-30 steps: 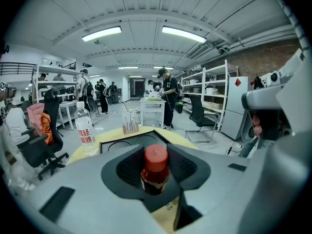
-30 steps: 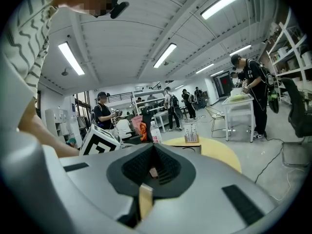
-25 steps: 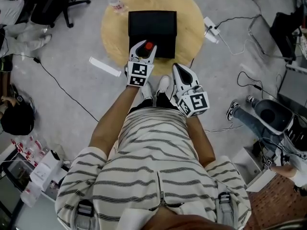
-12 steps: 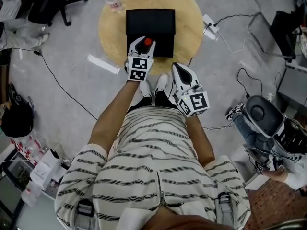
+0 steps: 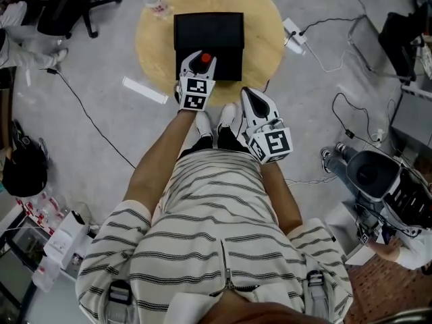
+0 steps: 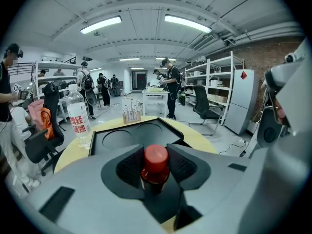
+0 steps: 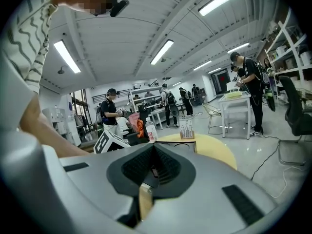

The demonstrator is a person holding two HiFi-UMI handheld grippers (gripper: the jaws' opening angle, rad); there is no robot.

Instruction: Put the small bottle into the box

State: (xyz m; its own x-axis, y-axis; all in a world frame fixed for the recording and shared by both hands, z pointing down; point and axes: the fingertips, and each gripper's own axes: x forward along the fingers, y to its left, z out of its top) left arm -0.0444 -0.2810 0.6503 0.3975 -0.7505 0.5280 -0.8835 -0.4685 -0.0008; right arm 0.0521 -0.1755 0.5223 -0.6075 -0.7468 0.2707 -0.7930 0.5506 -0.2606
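Jaws of my left gripper (image 6: 156,175) are clamped on the small bottle (image 6: 155,159), the ribbed pads pressing its dark body just under the red cap, and it stands upright between them. My right gripper (image 7: 153,168) has its jaws together with nothing in them and hangs close to my body, short of the table. From the head view the bottle hangs over the near edge of the black box (image 5: 209,20), which sits open on the round yellow table (image 5: 267,40); two round recesses show in the box floor ahead of me. A clear water bottle (image 6: 78,117) stands on the table just beside the box's left side, apart from my jaws. I judge the small bottle light and stiff, with smooth sides that could slide if I slacken, so the hold below the cap suits it: the wider cap acts as a stop. It should go down upright into a recess before I let go
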